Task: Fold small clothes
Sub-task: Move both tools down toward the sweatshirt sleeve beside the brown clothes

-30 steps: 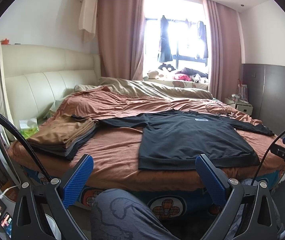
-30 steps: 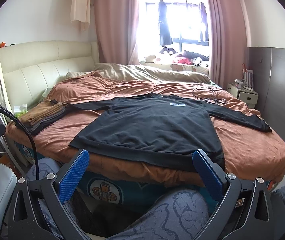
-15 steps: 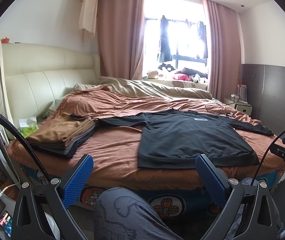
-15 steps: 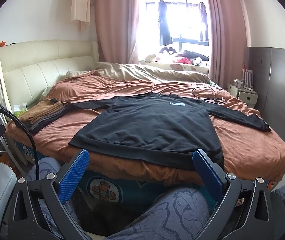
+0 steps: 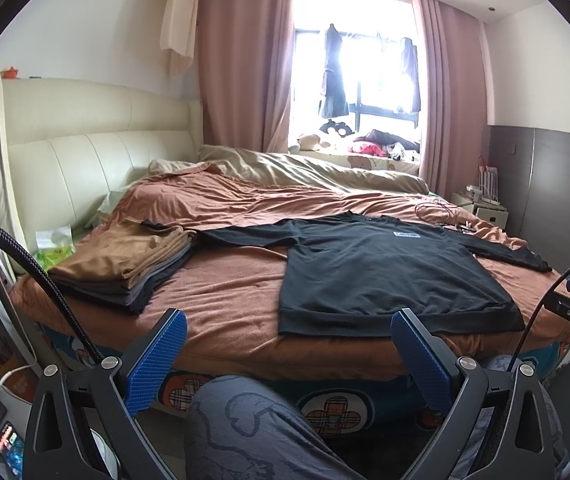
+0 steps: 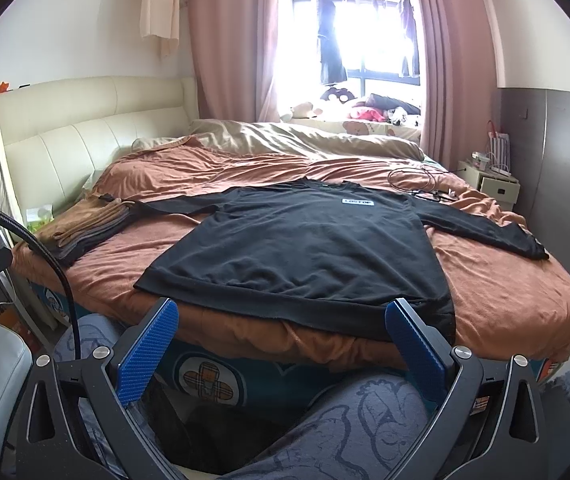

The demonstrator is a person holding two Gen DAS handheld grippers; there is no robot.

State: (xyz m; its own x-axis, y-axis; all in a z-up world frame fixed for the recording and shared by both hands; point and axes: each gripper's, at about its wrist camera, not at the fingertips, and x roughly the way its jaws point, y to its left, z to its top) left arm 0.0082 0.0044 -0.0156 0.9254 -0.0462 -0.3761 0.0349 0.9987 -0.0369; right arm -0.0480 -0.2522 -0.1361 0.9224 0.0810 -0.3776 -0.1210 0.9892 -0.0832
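Note:
A black long-sleeved shirt (image 5: 381, 272) lies flat on the bed, front up, sleeves spread to both sides, hem at the near edge; it also shows in the right wrist view (image 6: 305, 248). A stack of folded brown and grey clothes (image 5: 125, 264) sits left of it, also seen in the right wrist view (image 6: 85, 228). My left gripper (image 5: 289, 344) is open and empty, held before the bed's near edge. My right gripper (image 6: 281, 332) is open and empty, just short of the shirt's hem.
The bed (image 5: 221, 316) has a rust-brown sheet and a cream headboard (image 5: 85, 168) on the left. A cable (image 6: 417, 180) lies beyond the shirt. A nightstand (image 6: 497, 184) stands at the right. My knees (image 5: 245, 428) are below the grippers.
Both views have shifted very slightly; the shirt and the stack have not moved. Both grippers stay open.

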